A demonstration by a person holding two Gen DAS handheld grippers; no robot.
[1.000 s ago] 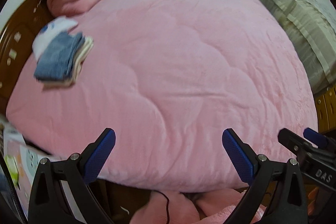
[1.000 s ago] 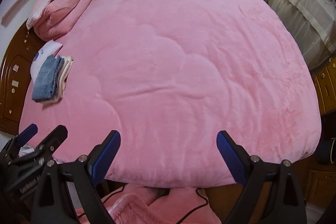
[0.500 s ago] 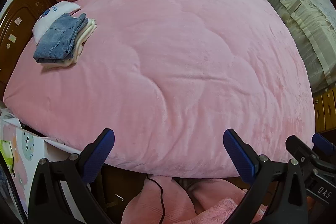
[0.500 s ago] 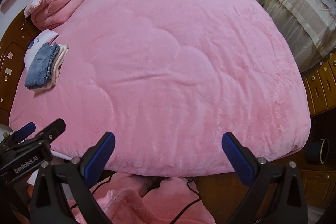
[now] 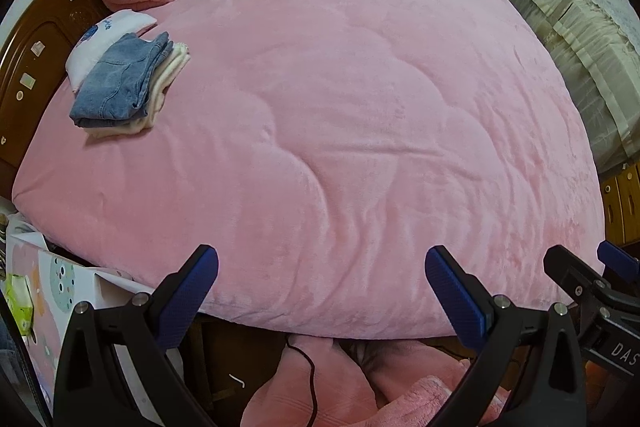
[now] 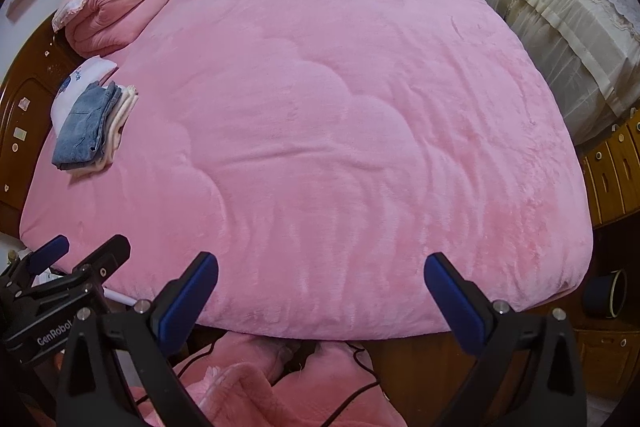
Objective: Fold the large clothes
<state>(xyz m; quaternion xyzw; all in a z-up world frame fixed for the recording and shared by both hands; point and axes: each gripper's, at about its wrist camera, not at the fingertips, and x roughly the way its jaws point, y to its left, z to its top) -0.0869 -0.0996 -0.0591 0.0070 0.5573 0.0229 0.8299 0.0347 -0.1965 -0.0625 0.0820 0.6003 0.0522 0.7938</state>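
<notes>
Stack of three folded clothes (image 5: 124,83) far left on pink bed (image 5: 360,107), denim on top; left claw (image 5: 320,291) and right claw (image 6: 320,295) both spread wide, empty.

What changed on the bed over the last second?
The right gripper has just been opening its jaws wider, with nothing between them. The left gripper stays open and empty. The folded clothes stack and pink blanket lie as before.
</notes>
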